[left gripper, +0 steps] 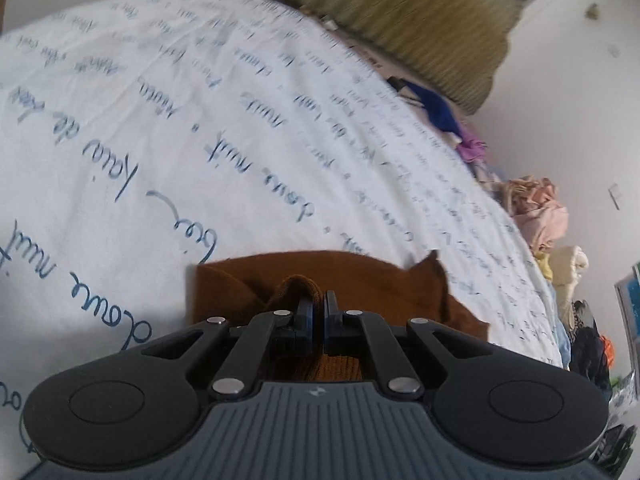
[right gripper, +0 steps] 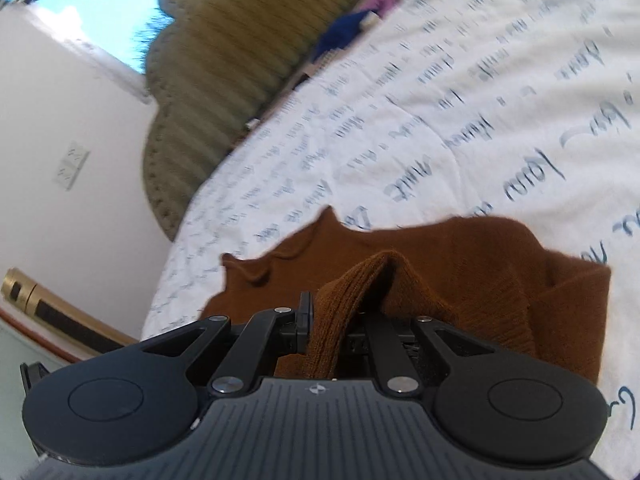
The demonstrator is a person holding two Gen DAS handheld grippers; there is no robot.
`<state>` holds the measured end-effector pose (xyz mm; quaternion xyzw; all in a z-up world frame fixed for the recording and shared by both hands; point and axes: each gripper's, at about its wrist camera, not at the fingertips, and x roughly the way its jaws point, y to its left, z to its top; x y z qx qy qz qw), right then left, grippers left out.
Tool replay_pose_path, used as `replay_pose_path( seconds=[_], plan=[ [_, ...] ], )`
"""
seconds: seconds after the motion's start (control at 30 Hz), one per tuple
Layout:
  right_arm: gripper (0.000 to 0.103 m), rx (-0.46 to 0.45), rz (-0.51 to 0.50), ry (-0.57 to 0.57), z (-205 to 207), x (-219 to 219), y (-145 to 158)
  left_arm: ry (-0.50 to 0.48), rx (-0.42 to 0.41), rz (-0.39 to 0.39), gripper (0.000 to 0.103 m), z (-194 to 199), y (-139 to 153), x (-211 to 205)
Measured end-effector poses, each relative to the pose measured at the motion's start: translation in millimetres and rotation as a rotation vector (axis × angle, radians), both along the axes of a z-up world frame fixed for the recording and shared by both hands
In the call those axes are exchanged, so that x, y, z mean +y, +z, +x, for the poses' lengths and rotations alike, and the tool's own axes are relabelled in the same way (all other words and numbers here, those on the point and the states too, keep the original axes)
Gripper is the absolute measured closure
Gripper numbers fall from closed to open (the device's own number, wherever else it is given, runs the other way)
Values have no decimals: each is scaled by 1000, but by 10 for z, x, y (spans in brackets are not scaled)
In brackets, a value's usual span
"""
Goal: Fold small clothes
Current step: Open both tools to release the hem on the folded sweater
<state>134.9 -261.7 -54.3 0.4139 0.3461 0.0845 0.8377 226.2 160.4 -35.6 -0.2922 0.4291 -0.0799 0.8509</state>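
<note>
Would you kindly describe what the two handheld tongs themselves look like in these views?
Both the left tongs and the right tongs look alike: matte black linkage arms with silver rivets, two round black discs, a ribbed dark grey body bearing a small pale logo, and flat black fingers. No cables or sleeves show.

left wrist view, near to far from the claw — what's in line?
Left claw shut on the brown knit garment → white bedsheet with blue script → blue cloth at the sheet's far edge → olive ribbed headboard.
</note>
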Motion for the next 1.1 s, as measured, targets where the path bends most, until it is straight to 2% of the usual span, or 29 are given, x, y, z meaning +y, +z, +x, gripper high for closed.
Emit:
replay_pose_path(
  seconds=[0.03,0.1,0.2,0.27,0.37,0.5,0.57,0.63,0.8,0.93,1.1],
  plan=[
    [86,12,22,-6,8,-22,-39,5,13,-13,98,13,-28,16],
    [75,17,49,-18,8,-56,-83,24,23,-48,98,12,-53,66],
    [70,13,63,-16,23,-74,-71,59,34,-132,98,25,-60,162],
    [59,11,98,-9,44,-95,-60,74,48,-191,98,46,-78,207],
    [48,5,132,-4,84,-108,-29,103,77,-257,98,92,-138,251],
    [46,1,133,-25,127,-145,-21,156,89,-348,98,95,-215,337],
    [45,-2,169,-46,139,-190,-55,182,74,-369,98,74,-217,392],
    [45,6,188,-65,142,-227,-88,196,60,-350,97,52,-181,420],
    [43,-6,128,-52,69,-160,-14,189,16,-254,97,-40,-13,451],
    [36,-52,9,12,-64,19,166,141,-26,-104,97,-144,150,344],
    [24,-68,-194,137,-179,393,332,13,-54,152,93,-311,216,37]
  ],
)
